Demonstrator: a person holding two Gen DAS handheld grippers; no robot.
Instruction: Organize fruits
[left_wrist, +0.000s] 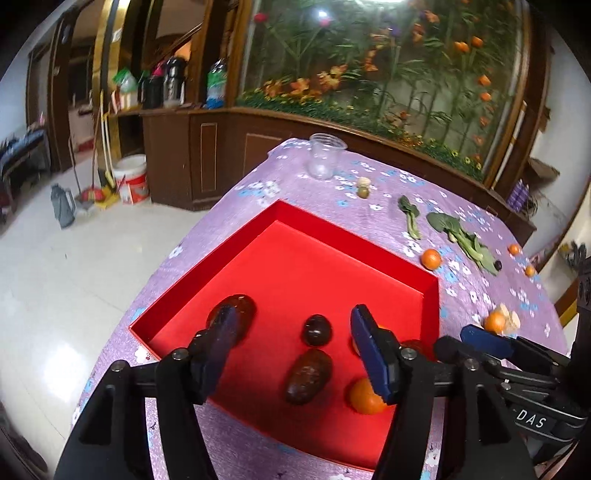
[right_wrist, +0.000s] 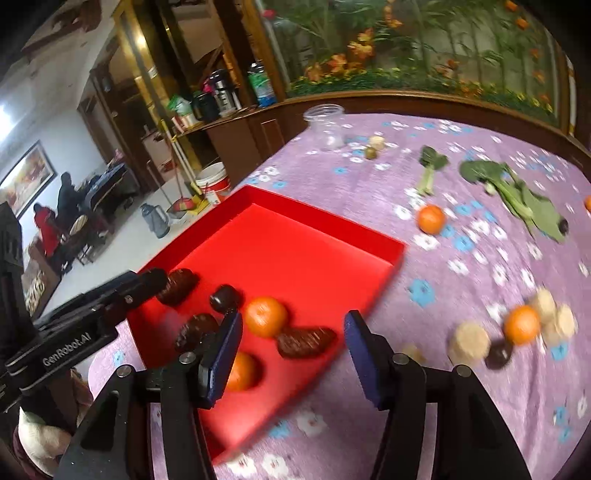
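A red box (left_wrist: 332, 236) (right_wrist: 369, 243) sits on the purple flowered cloth. It holds several dark brown fruits (left_wrist: 308, 376) (right_wrist: 306, 341) and two oranges (left_wrist: 364, 397) (right_wrist: 265, 316). My left gripper (left_wrist: 295, 343) is open and empty over the box. My right gripper (right_wrist: 291, 354) is open and empty over the box's right edge; it also shows in the left wrist view (left_wrist: 480, 338). Loose oranges (left_wrist: 431, 258) (right_wrist: 430, 218) (right_wrist: 521, 324), pale round fruits (right_wrist: 469, 340) and a dark fruit (right_wrist: 498, 355) lie on the cloth right of the box.
A clear plastic cup (left_wrist: 325, 157) (right_wrist: 327, 125) stands at the table's far edge. Green leafy vegetables (left_wrist: 461, 236) (right_wrist: 517, 192) lie at the back right. A wooden cabinet (left_wrist: 207, 155) is behind the table. Tiled floor (left_wrist: 55, 266) drops away on the left.
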